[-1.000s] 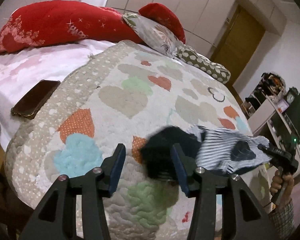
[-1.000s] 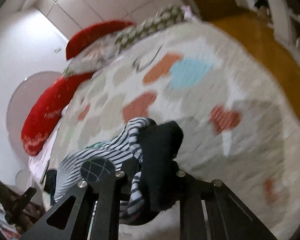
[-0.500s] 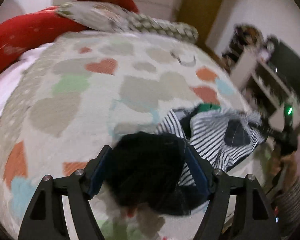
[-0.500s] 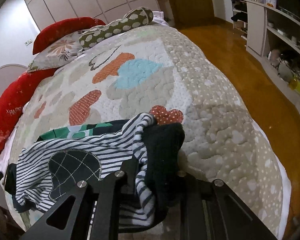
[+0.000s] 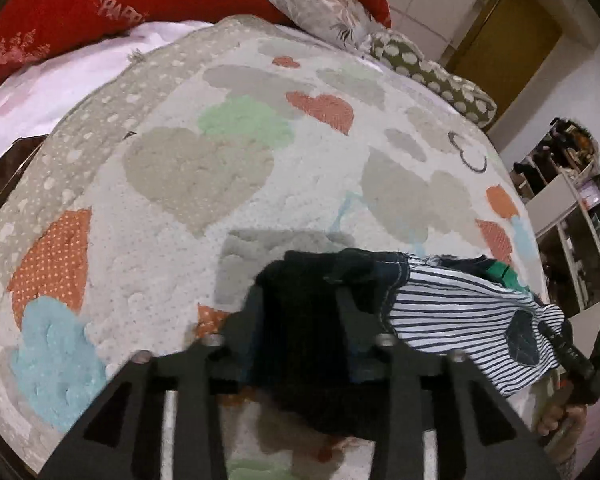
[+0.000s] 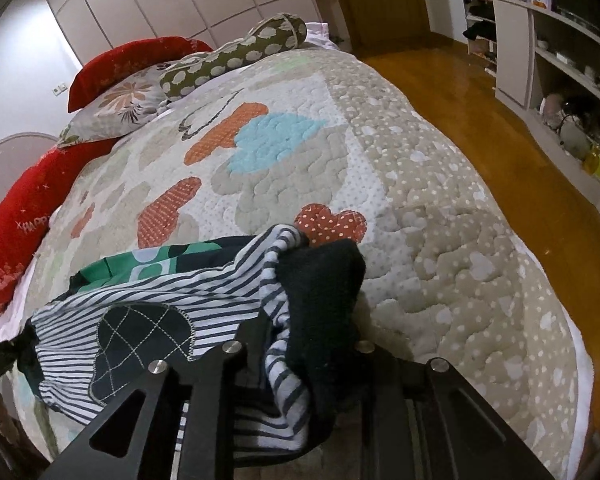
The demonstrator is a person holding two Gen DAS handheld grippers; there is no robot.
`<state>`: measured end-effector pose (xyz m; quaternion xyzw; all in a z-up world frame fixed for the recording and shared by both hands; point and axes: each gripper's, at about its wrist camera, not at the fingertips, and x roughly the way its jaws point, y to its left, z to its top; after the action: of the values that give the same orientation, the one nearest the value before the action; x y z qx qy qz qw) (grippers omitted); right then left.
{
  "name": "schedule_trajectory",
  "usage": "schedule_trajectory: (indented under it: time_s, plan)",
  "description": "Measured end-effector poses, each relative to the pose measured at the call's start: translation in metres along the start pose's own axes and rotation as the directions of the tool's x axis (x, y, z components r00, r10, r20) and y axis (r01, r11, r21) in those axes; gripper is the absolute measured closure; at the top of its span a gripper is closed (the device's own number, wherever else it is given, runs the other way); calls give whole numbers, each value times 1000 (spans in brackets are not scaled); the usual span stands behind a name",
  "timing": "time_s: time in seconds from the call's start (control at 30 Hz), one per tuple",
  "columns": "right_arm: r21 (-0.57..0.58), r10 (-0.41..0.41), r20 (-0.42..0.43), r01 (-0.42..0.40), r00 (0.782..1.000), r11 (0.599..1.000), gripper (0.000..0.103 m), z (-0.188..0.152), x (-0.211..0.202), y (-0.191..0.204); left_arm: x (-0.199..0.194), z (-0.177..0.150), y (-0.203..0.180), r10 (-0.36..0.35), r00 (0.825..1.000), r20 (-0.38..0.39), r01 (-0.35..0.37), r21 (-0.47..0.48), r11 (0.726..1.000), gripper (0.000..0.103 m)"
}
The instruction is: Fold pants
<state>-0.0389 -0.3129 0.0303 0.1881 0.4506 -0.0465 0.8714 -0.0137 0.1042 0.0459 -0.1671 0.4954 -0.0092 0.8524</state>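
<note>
The pants (image 5: 460, 312) are white with dark stripes, dark cuffs and a dark knee patch (image 6: 140, 336). They hang stretched between my two grippers just above the heart-patterned quilt (image 5: 204, 168). My left gripper (image 5: 298, 308) has one dark cuff (image 5: 300, 320) between its fingers, and its jaws are closing on it. My right gripper (image 6: 312, 320) pinches the other dark cuff (image 6: 320, 288) and striped cloth, its jaws easing slightly open. In the left wrist view the right gripper (image 5: 572, 356) shows at the far right with a person's hand (image 5: 556, 416) below it.
Red pillows (image 5: 100, 4), a floral pillow (image 6: 116, 108) and a spotted bolster (image 6: 236, 60) lie at the head of the bed. A dark phone (image 5: 4, 168) rests at the left bed edge. Wooden floor (image 6: 500, 140) and shelves (image 6: 560, 80) lie beyond the right side.
The left gripper opened wide around the dark cuff, then closed on it while sinking toward the quilt. The right gripper dipped a little, keeping its end of the pants.
</note>
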Motion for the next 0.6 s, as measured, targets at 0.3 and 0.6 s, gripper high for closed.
schedule_trajectory:
  time_s: [0.3,0.6]
  plan:
    - [-22,-20,29,21,999,1000,70,-2,3,1,-57,4,18,-42,991,126,53,-79,995,46]
    - [-33,9,70,-6,998,999,60,-6,4,-2,12,-15,-58,-72,997,-6,72,162,984,39]
